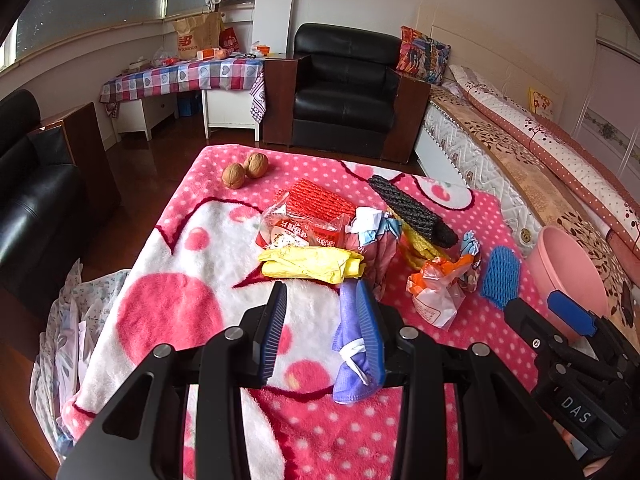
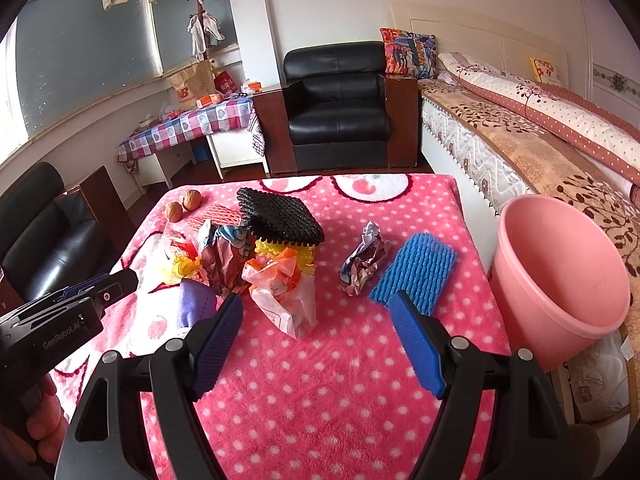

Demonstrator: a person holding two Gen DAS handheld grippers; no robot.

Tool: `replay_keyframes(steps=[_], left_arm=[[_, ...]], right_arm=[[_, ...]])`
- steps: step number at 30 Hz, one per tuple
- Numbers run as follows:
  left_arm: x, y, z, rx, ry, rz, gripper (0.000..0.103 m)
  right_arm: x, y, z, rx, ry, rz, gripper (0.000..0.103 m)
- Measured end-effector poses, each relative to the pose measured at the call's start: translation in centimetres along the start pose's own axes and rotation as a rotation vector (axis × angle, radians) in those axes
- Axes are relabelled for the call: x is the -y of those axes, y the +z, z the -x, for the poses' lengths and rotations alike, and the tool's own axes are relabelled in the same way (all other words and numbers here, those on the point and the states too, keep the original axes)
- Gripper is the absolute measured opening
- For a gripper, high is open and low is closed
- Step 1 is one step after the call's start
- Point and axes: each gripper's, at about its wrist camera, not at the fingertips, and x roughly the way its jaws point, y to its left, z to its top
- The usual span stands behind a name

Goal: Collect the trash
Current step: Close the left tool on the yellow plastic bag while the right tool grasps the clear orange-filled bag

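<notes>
A heap of trash lies on a pink dotted blanket point(image 2: 320, 380): yellow wrapper point(image 1: 312, 264), red snack bag point(image 1: 304, 232), black foam net point(image 2: 280, 216), orange-white bag point(image 2: 284, 292), crumpled foil wrapper point(image 2: 364, 260), blue foam net point(image 2: 416, 272). A purple face mask point(image 1: 352, 352) lies against the right finger of my open left gripper point(image 1: 324, 308). My right gripper point(image 2: 316, 312) is open and empty, just short of the orange-white bag and blue net. A pink bucket point(image 2: 560, 272) stands at the blanket's right edge.
Two walnuts point(image 1: 244, 170) lie at the blanket's far left corner. A black armchair point(image 2: 336, 108) stands behind, a bed point(image 2: 540, 128) on the right, a black sofa point(image 1: 28, 200) on the left, and a checkered table point(image 1: 180, 76) at the back.
</notes>
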Motion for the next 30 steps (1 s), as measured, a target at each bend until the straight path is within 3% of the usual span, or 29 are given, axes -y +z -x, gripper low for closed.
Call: replay_keyframes(steps=[17, 25, 30], left_arm=[[-1.2, 0.1, 0.6, 0.018, -0.035, 0.02, 0.037], [-4.0, 0.4, -0.5, -0.033, -0.082, 0.113, 0.037], [-6.0, 0.9, -2.7, -0.151, -0.187, 0.286, 0.037]], right_arm=[[-0.6, -0.2, 0.2, -0.004, 0.006, 0.014, 0.075], [-0.9, 0.0, -2.1, -0.043, 0.034, 0.027, 0.072], [-1.2, 0.2, -3.9, -0.062, 0.057, 0.055, 0.07]])
